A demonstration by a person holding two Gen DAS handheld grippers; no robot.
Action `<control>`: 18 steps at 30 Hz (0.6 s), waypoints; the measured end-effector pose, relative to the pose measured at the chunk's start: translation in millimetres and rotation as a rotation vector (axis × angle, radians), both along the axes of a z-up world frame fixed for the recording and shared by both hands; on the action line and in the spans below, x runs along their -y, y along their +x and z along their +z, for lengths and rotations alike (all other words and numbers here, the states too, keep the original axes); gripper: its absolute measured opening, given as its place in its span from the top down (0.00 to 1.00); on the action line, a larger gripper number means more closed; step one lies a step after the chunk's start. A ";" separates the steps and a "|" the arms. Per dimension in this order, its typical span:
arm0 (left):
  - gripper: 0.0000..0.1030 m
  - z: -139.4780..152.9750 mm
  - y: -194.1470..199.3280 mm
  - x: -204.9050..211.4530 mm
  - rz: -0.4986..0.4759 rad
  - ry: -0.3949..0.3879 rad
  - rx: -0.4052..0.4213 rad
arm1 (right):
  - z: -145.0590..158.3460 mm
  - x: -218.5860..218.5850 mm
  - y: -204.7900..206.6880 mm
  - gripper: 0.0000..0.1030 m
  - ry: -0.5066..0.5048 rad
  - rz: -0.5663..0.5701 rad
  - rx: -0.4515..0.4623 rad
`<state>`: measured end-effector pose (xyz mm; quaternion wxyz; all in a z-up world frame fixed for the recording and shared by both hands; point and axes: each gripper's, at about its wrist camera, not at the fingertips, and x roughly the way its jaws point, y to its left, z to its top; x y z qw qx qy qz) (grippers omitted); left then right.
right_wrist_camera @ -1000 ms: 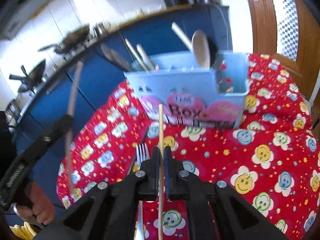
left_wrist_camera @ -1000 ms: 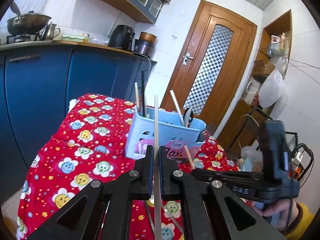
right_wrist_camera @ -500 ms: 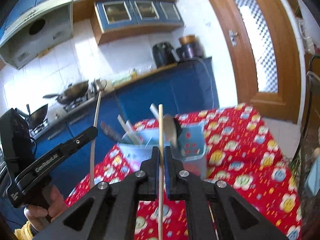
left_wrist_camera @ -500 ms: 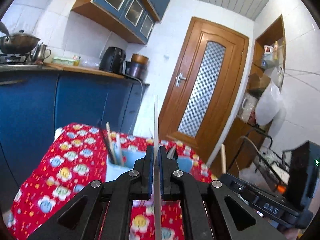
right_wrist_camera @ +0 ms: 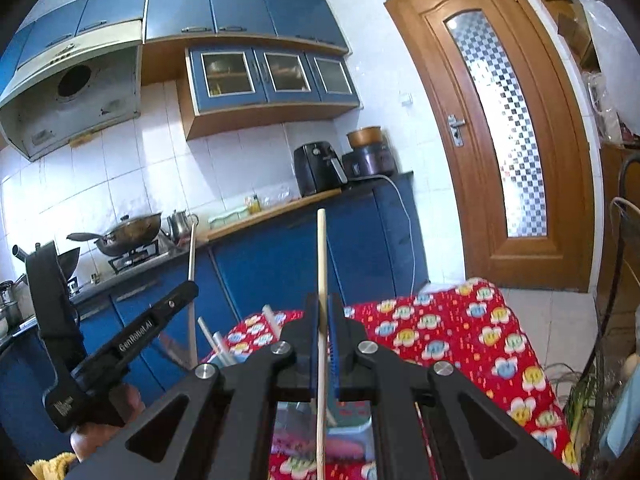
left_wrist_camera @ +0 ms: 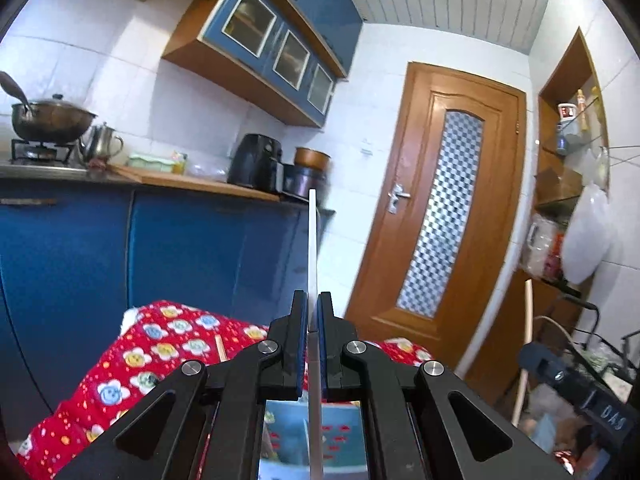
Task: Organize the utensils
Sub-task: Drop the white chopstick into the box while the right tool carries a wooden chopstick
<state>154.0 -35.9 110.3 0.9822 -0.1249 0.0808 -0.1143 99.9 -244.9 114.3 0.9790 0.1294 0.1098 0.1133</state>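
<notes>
My left gripper (left_wrist_camera: 313, 312) is shut on a pale, flat chopstick (left_wrist_camera: 312, 240) that stands upright. The light blue utensil box (left_wrist_camera: 340, 436) shows below, between the gripper's arms. My right gripper (right_wrist_camera: 323, 316) is shut on a wooden chopstick (right_wrist_camera: 321, 256), also upright. The box (right_wrist_camera: 344, 420) lies below it, mostly hidden by the fingers. Chopstick tips (right_wrist_camera: 208, 334) stick up from the box. The left gripper (right_wrist_camera: 120, 348) with its chopstick shows at the left of the right wrist view. The right gripper (left_wrist_camera: 576, 404) shows at the lower right of the left wrist view.
The table has a red cloth with smiley flowers (right_wrist_camera: 460, 328). Blue kitchen cabinets (left_wrist_camera: 180, 248) and a counter with an air fryer (right_wrist_camera: 318, 168) stand behind it. A wooden door (left_wrist_camera: 440, 220) is to the right. Shelves and bags (left_wrist_camera: 580, 232) stand at the far right.
Both grippers have risen and tilted up with their chopsticks. The utensil box has dropped from the middle of both views to below the fingers.
</notes>
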 end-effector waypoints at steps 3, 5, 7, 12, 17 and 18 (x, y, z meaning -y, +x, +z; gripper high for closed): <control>0.95 -3.9 7.9 2.6 0.032 0.012 0.022 | 1.0 3.0 13.4 0.94 0.023 0.007 0.026; 0.95 -7.4 12.0 4.7 0.044 0.023 0.033 | 0.1 4.9 24.5 0.94 0.039 0.017 0.042; 0.95 -10.5 12.9 8.2 0.062 0.045 0.056 | -2.3 4.0 32.9 0.94 0.042 0.024 0.054; 0.95 -13.8 9.9 14.2 0.086 0.083 0.105 | -10.3 -2.1 51.9 0.94 0.014 0.028 0.079; 0.95 -14.4 8.5 12.6 0.086 0.096 0.121 | -18.9 -12.7 64.9 0.94 -0.059 0.011 0.099; 0.95 -14.4 8.0 11.7 0.082 0.095 0.122 | -21.1 -13.7 66.4 0.94 -0.072 0.012 0.098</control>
